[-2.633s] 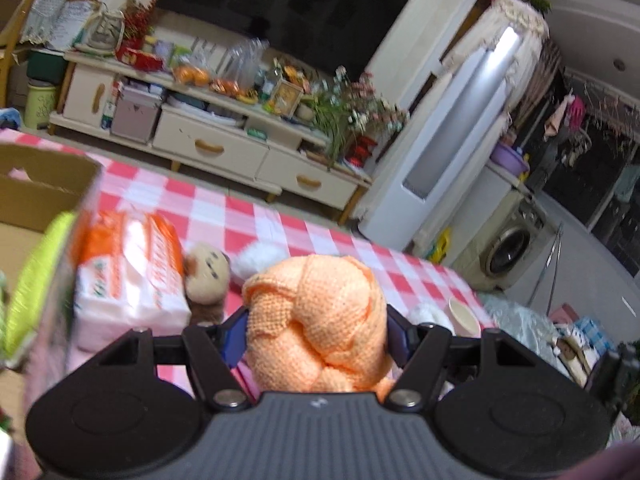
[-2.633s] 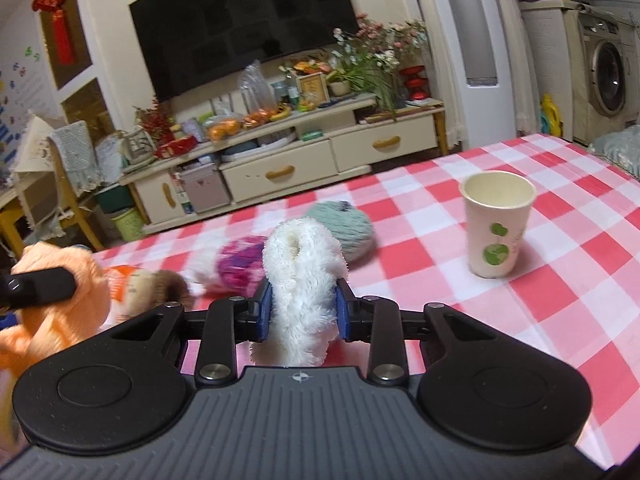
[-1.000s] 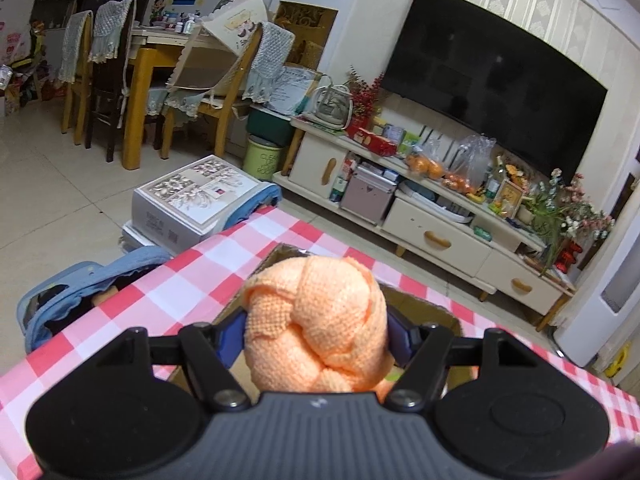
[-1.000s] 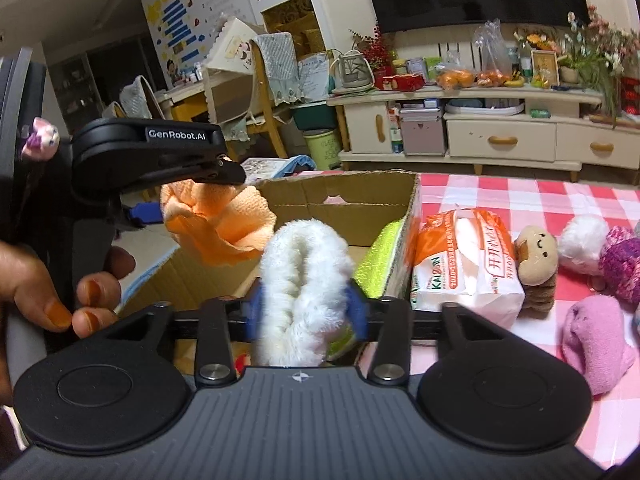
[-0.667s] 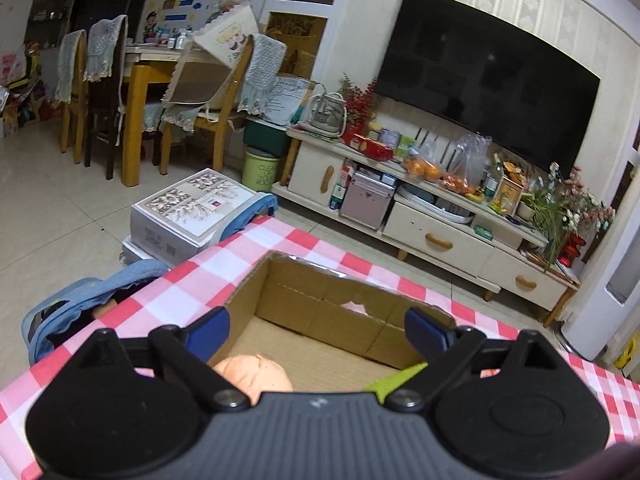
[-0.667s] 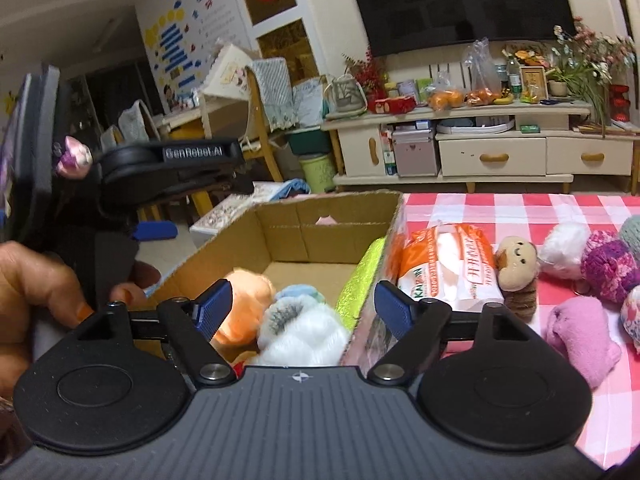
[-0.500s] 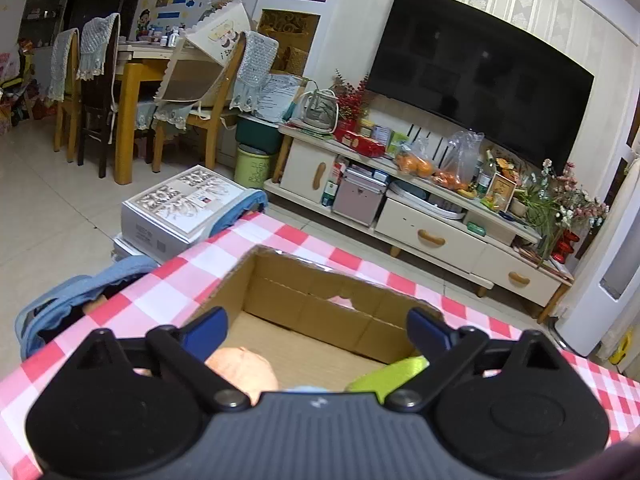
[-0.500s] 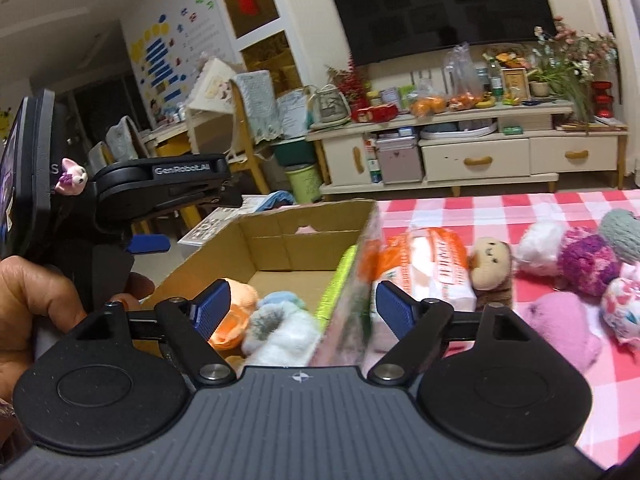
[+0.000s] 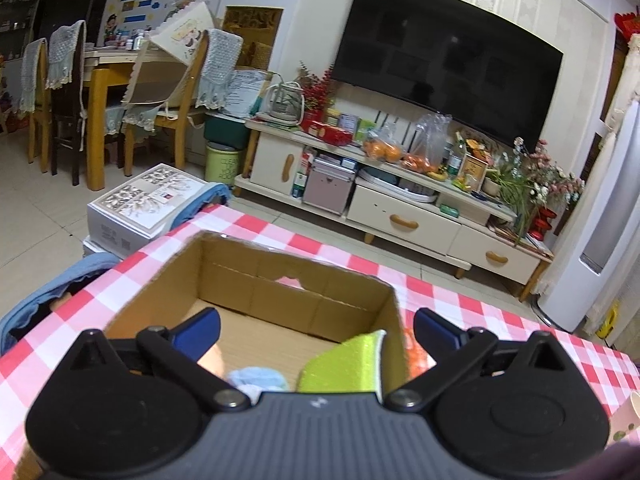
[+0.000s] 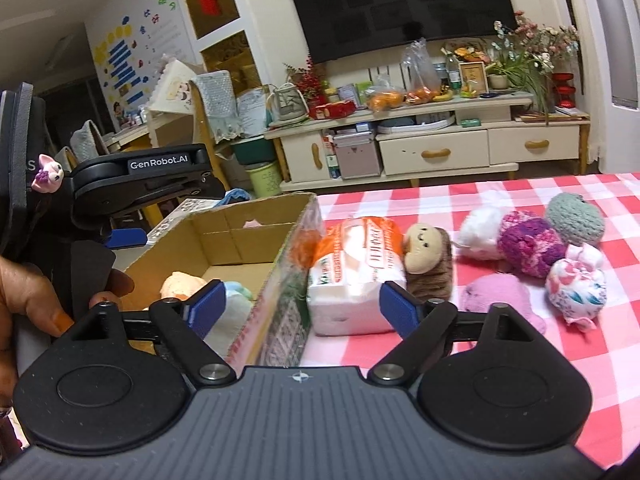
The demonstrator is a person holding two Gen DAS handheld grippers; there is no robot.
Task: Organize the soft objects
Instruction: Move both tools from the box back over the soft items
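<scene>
The right gripper (image 10: 303,307) hangs spread and empty over the box (image 10: 280,280) wall, an orange toy (image 10: 176,284) inside, a tissue pack (image 10: 356,272) touching outside, plush toys (image 10: 528,248) farther right.

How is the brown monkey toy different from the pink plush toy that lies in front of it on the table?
The monkey toy is brown with a beige face and dark eyes; the pink plush toy shows no face from here. The monkey toy leans against the tissue pack, while the pink plush toy lies apart from it, nearer the camera. Both rest on the checked tablecloth, outside the cardboard box.
</scene>
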